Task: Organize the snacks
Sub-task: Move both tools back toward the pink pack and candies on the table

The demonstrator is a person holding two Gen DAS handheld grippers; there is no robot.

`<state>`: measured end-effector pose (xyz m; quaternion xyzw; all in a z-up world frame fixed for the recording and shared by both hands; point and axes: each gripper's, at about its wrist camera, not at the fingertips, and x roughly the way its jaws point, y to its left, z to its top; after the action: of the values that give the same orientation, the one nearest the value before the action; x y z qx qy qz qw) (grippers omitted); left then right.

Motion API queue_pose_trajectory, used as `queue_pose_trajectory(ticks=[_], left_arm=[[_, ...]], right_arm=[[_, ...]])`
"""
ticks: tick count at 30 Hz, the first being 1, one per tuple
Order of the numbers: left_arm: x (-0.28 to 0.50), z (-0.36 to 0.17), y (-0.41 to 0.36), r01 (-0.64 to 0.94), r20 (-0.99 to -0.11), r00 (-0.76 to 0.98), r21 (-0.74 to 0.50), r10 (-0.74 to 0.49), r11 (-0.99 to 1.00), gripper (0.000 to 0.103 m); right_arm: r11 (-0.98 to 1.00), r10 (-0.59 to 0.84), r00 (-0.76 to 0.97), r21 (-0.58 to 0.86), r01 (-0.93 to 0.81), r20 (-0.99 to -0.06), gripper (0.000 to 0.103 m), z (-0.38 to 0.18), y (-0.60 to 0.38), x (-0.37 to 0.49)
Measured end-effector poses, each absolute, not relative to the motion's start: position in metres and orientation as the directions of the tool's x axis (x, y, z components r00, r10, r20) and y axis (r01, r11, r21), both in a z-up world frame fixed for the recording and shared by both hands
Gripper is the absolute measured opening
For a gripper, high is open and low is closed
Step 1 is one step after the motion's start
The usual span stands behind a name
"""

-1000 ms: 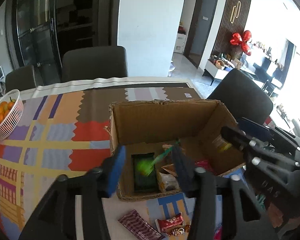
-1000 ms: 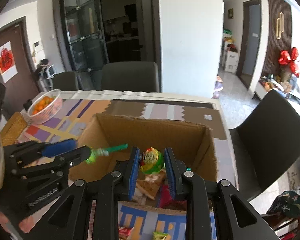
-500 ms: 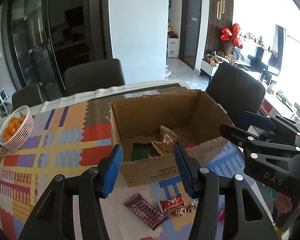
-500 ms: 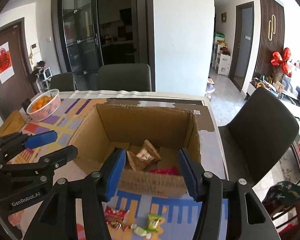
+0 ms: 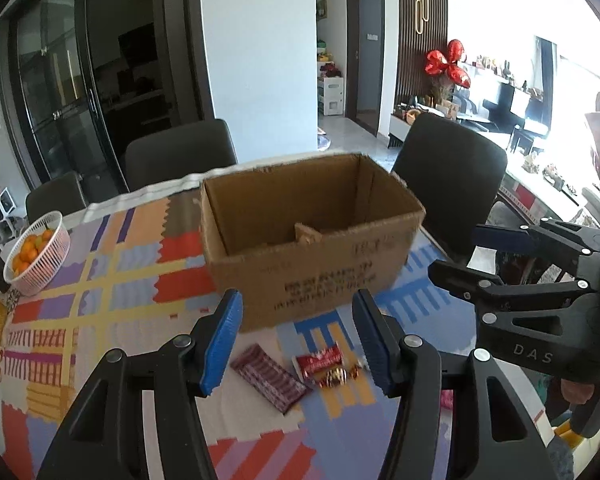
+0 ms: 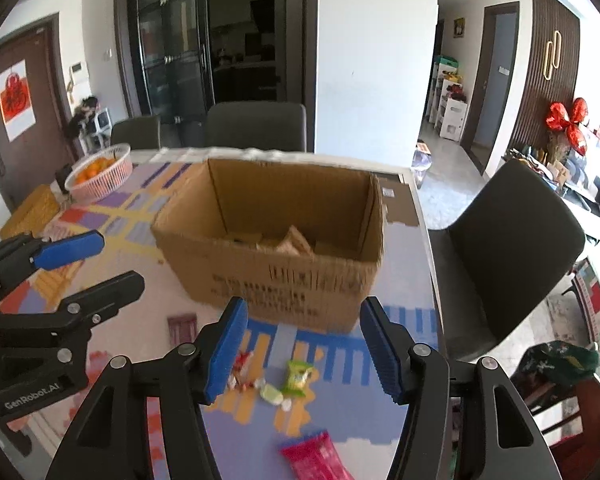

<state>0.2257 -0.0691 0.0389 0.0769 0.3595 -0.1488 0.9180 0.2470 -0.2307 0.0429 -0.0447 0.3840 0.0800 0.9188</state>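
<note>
Both grippers are hanging over the near edge of the table point(image 5: 112, 280) with nothing in them. The left gripper point(image 5: 298, 338) has its blue pads spread wide, and the right gripper point(image 6: 302, 346) is just as wide. The box point(image 5: 312, 240) sits on the patterned cloth at about 12 o'clock from both of them, open at the top, with a few wrapped snacks poking up inside, one tan packet point(image 6: 296, 242) leaning against the near wall. The loose stuff is still out on the cloth in front of the box. From the left side, a maroon striped bar point(image 5: 270, 376) lies at roughly 7 o'clock from the box, and just beside it at its 3 o'clock there's a red packet point(image 5: 318, 360) touching a shiny wrapped candy point(image 5: 338, 376). From the right side, a green packet point(image 6: 298, 376) lies between the pads but lower down on the table, with a pale green sweet point(image 6: 270, 392) right next to it at 8 o'clock, some small red-and-white candies point(image 6: 242, 364) off at its 9 o'clock, and a pink bar point(image 6: 316, 456) closer in at 6 o'clock. A basket point(image 6: 104, 178) of oranges sits well apart at the box's 10 o'clock, near the far left corner. Dark chairs point(image 6: 256, 126) stand around the table.
</note>
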Motion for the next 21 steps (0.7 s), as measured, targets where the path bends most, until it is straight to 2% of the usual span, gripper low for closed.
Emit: queue_pose_trajectory(ticks=[14,21], left_arm=[[0.184,-0.021,-0.086,0.383,-0.756,0.625,0.08,-0.195,0.92,0.057],[0.175,-0.057,-0.099,0.413,-0.819,0.542,0.062,-0.19,0.909,0.057]], right_arm=[[0.971,0.095,0.555,-0.045,-0.233,-0.826,0.06,-0.021,-0.237,0.196],[0.964,0.083,0.458,-0.044,-0.261,-0.885,0.06,-0.061,-0.24,0.186]])
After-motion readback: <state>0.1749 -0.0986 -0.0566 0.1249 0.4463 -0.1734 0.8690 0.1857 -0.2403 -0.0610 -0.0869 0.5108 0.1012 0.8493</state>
